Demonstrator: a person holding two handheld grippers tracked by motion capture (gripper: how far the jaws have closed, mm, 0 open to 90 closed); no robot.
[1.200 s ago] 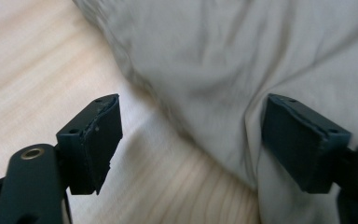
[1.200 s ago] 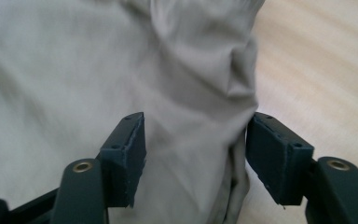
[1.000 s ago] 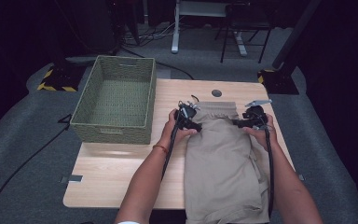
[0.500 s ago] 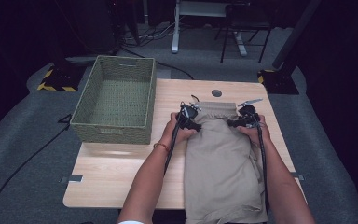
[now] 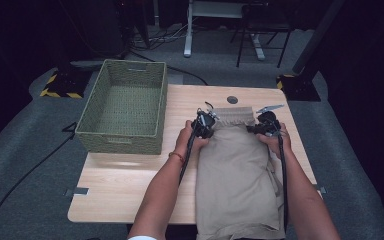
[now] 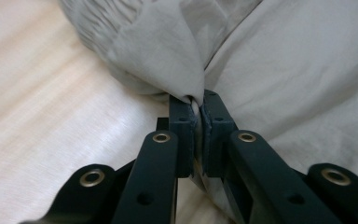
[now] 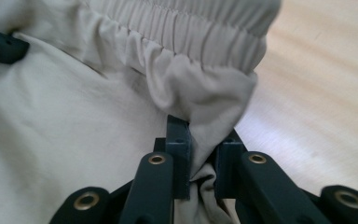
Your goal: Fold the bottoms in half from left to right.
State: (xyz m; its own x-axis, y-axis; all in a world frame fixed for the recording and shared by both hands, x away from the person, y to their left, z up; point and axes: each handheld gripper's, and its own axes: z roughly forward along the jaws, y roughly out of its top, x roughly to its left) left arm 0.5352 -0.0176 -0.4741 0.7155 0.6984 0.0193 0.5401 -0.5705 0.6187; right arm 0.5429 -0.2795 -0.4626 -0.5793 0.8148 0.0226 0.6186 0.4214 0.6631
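The beige elastic-waist trousers lie folded lengthwise on the right half of the wooden table, waistband toward the far edge, legs running back to the near edge and hanging over it. A woven green basket stands empty on the table's left, well apart from the garment. The left gripper sits at the left corner just below the waistband; its jaws have just been closing and now pinch a raised fold of cloth tightly between the pads. The right gripper holds the opposite corner likewise, jaws just closed on a gathered tuck under the shirred elastic. Judged from its drape and creasing, the fabric is thin, light and limp: it will sag and unfold when lifted, and a shallow pinch could slip out. The two upper corners beside the waistband, where the gathers thicken the cloth, appear the soundest purchase
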